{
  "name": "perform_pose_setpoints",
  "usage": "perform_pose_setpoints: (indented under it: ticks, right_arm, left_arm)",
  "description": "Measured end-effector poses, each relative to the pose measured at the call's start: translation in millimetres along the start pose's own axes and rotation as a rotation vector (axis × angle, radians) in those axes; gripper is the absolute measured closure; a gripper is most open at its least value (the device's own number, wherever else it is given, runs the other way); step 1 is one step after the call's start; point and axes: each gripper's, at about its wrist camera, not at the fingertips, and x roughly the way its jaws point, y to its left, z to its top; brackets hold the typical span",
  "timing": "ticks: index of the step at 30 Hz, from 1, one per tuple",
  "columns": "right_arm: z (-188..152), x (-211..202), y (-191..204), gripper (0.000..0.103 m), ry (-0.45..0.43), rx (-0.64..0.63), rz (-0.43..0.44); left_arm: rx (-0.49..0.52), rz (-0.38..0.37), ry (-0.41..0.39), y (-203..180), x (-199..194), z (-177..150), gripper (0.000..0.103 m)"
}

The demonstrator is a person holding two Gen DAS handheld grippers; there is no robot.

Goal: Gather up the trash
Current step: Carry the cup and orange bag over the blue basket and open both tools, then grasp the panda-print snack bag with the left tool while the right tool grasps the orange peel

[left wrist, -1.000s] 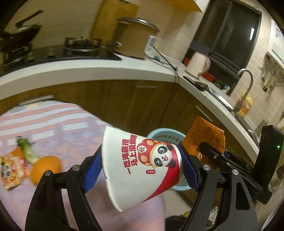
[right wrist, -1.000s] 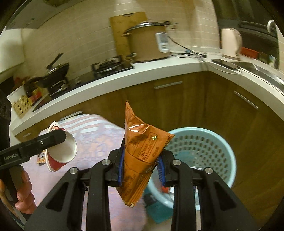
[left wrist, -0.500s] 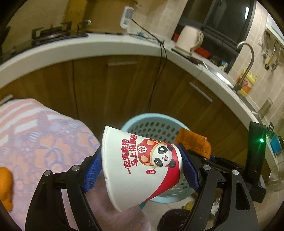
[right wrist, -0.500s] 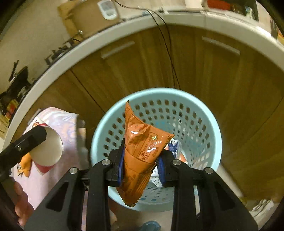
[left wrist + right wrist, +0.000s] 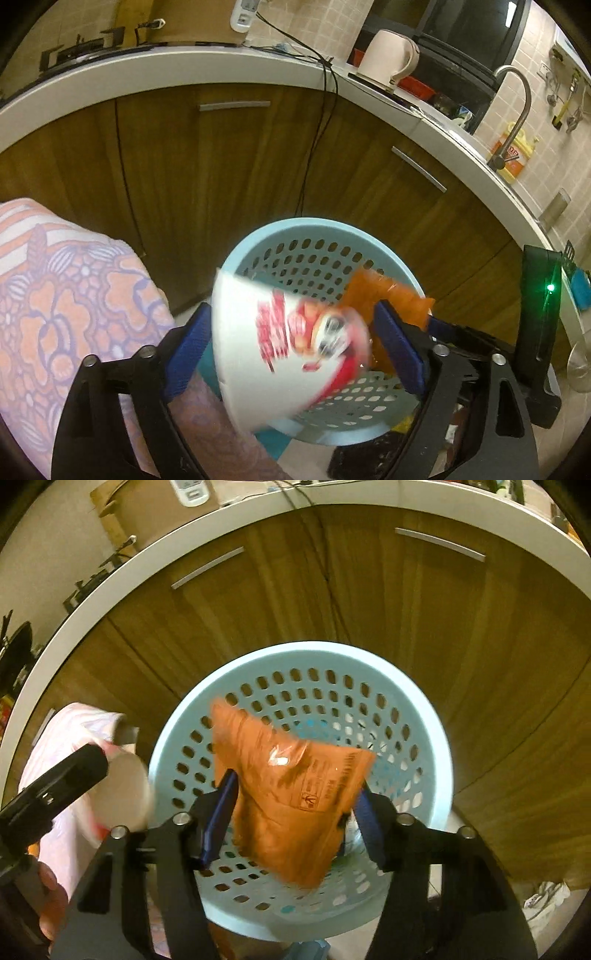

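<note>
A white paper cup [image 5: 280, 339] with red print and a panda sits blurred between the spread fingers of my left gripper [image 5: 295, 347], over the near left rim of the light blue perforated basket [image 5: 317, 229]. An orange snack wrapper [image 5: 295, 797] sits blurred and tilted between the spread fingers of my right gripper [image 5: 295, 819], above the basket's opening [image 5: 436, 738]. Both sets of jaws stand wider than the items. The cup [image 5: 122, 797] and left gripper also show at the left of the right wrist view. The wrapper [image 5: 388, 299] shows behind the cup in the left wrist view.
Wooden cabinet doors [image 5: 229, 155] under a white counter [image 5: 184, 66] curve behind the basket. A floral pink tablecloth [image 5: 62, 288] hangs at the left. A kettle [image 5: 388, 55] and a tap [image 5: 513, 110] stand on the counter. Some trash lies in the basket's bottom [image 5: 354, 830].
Both grippers have opened over the basket. The cup and the wrapper have come loose, tilted and blurred with motion. Both views have moved closer to the basket.
</note>
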Motion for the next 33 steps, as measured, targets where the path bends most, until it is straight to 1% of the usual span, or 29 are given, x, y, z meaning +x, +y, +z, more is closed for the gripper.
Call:
perform_pose_setpoints:
  ticks: [4, 9, 16, 19, 22, 24, 30, 33]
  right_arm:
    - [0, -1, -5, 0.045, -0.001, 0.022, 0.001]
    - [-1, -15, -2, 0.045, -0.030, 0.018, 0.008]
    - [0, -36, 26, 0.045, -0.076, -0.037, 0.035]
    - [-2, -47, 44, 0.045, -0.101, -0.065, 0.059]
    - [-6, -57, 69, 0.045, -0.123, -0.100, 0.102]
    - [-10, -65, 92, 0.045, -0.131, -0.138, 0.130]
    - [-28, -77, 167, 0.045, -0.136, -0.264, 0.210]
    - [-41, -78, 199, 0.045, -0.128, -0.317, 0.248]
  left_arm:
    - [-0.008, -0.012, -0.009, 5, -4, 0, 0.017]
    - [-0.015, -0.031, -0.024, 6, -15, -2, 0.017]
    - [-0.038, -0.045, -0.078, 14, -50, -9, 0.017]
    - [-0.060, -0.041, -0.115, 24, -73, -12, 0.017]
    - [-0.088, -0.026, -0.161, 39, -100, -17, 0.017]
    - [-0.106, -0.014, -0.186, 50, -116, -21, 0.017]
    - [-0.187, 0.060, -0.255, 95, -168, -35, 0.017]
    - [-0.234, 0.120, -0.288, 125, -198, -48, 0.017]
